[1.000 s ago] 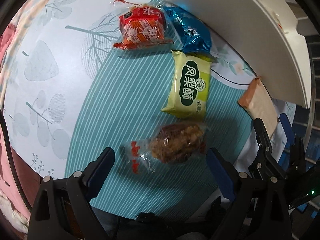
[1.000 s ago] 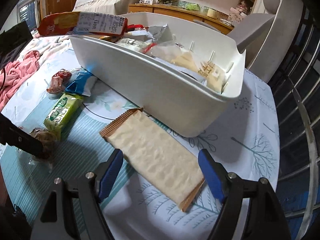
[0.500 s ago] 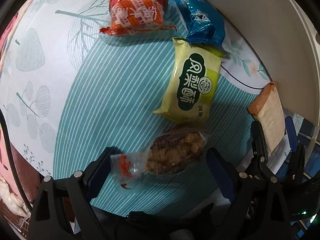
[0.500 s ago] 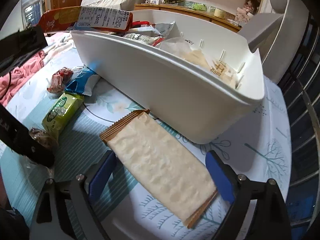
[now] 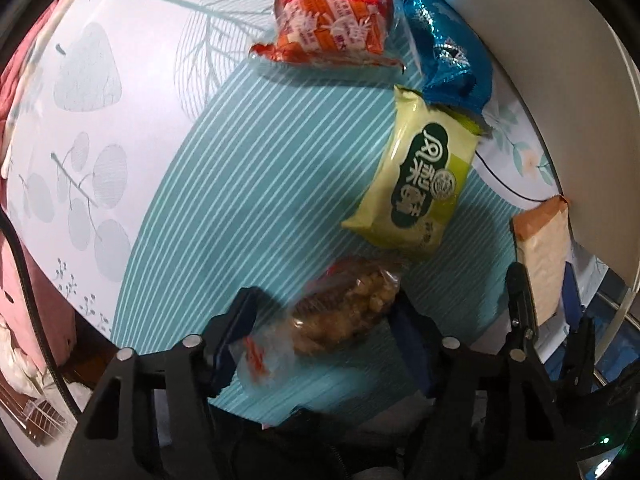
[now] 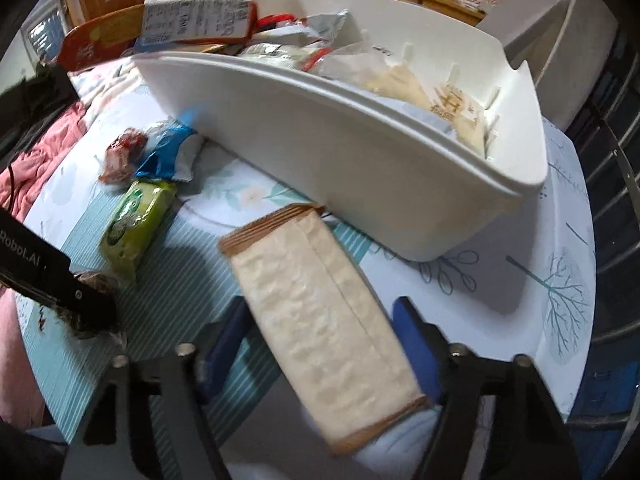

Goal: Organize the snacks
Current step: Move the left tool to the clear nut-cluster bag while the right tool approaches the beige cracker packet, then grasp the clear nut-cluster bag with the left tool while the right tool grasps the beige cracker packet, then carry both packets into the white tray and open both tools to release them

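The left tool has just been closing, and its blue pads now press on both ends of a clear, crinkled plastic bag of brown, lumpy nut snack that lies on the counter. The counter has a smooth cloth with teal stripes and pale leaf drawings.

The right tool has also been closing. A long, flat cracker pack in matte cream wrap with bumpy surface and brown crimped ends lies between its pads; I cannot tell if they touch it.

Beside lie a puffy yellow-green pastry packet, a shiny blue foil packet and a red-orange packet. A white, smooth plastic bin with curved wall holds more wrapped snacks.
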Demonstrator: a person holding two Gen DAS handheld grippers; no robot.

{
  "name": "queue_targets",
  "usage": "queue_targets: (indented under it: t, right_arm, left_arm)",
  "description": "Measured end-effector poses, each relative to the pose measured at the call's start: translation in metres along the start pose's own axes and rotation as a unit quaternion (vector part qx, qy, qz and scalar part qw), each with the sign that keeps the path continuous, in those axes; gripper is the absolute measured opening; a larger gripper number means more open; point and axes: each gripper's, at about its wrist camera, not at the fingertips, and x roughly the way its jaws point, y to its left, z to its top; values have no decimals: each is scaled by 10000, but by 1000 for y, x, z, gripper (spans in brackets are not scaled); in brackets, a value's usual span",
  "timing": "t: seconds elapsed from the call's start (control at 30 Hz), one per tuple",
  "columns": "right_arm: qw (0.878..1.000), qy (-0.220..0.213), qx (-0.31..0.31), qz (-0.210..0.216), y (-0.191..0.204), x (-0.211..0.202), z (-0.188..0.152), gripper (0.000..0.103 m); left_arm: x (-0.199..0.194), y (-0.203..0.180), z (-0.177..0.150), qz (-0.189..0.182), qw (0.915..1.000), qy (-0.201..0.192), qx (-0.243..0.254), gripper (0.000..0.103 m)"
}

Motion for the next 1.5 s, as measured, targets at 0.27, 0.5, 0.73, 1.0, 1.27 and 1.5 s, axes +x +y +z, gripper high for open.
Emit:
queue_targets:
  t: [0.27, 0.5, 0.73, 1.0, 1.27, 1.5]
  right_arm:
    - [9977, 667, -13, 116, 17, -5, -8, 63]
    - [9887, 1275, 612, 496, 20, -11, -18, 62]
    - [9764, 1404, 1269, 1036, 25, -30, -21, 62]
    - [9743, 1026, 1657, 1131, 31, -61, 0, 62]
    - [9633, 580, 2419, 1007, 23, -80, 33, 62]
    - [9549, 166, 2896, 636, 18, -91, 64, 62]
  left_arm:
    - [-15, -10, -19, -104, 9995, 242, 146, 56]
    - [-49, 4, -41, -222, 9993, 117, 265, 55]
    - [-93, 3, -47, -307, 9978, -79, 588, 56]
    - [-135, -1, -32, -199, 9910, -300, 1286, 56]
    - [-146, 3, 4, 176, 9811, -455, 1873, 56]
    - [-167, -20, 29, 411, 9620, -686, 2610, 56]
